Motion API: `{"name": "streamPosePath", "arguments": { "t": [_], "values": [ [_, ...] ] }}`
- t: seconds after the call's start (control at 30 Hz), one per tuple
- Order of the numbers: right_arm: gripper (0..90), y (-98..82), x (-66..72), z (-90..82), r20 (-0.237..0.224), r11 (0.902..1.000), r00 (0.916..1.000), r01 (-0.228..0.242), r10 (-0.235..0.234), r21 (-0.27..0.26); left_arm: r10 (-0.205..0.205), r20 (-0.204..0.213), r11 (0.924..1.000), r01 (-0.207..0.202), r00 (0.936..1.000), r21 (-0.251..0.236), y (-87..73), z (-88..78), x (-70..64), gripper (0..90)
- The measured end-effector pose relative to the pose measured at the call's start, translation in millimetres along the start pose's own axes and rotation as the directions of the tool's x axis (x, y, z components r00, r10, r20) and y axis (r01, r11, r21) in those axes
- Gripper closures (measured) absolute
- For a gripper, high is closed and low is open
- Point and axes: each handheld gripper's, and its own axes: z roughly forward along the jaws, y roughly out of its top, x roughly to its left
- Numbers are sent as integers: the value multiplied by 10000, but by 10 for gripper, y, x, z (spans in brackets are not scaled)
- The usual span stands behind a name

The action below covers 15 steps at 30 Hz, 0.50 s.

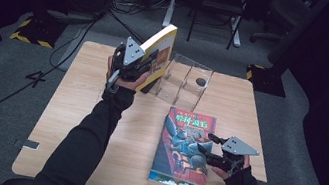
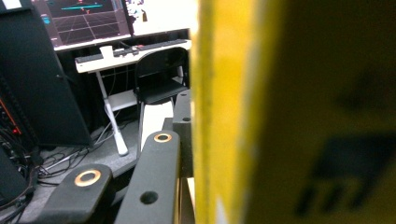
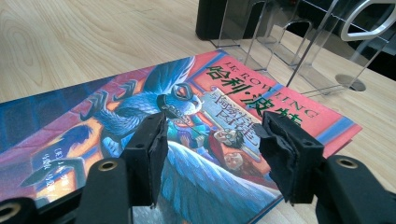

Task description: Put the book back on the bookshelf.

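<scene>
The yellow book (image 1: 158, 53) is held upright above the counter (image 1: 73, 108), just left of the clear acrylic rack (image 1: 182, 83), with the left tongs (image 1: 129, 64) clamped across its thickness. It is judged stiff but fairly heavy, with a glossy cover that may slip, so a grip near the spine is advised. The right tongs (image 3: 212, 154) are seen parted, gripping nothing, over the illustrated book (image 1: 184, 149) lying flat near the counter's front edge
</scene>
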Motion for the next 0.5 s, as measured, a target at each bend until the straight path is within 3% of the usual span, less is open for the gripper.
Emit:
{"name": "streamPosePath", "arguments": {
  "t": [0.13,0.23,0.3,0.37,0.5],
  "values": [
    [427,-1,4,16,-32,10000,10000,24,-24,44,109,39,9998,-110,9999,155,-19,151,-53,749],
    [427,-3,13,16,-125,10000,9999,37,-37,61,318,-197,9988,-310,9993,373,-11,300,-79,749],
    [428,-5,16,15,-135,10000,9999,43,-42,70,209,-267,9990,-198,9994,405,5,347,-73,749],
    [428,-12,11,17,-150,10000,9999,15,-14,72,99,-279,9994,-90,9996,319,42,326,-54,749],
    [429,-25,-6,19,-161,10000,9999,-17,17,27,324,-365,9993,-317,9988,198,98,202,-28,749]
  ]
}}
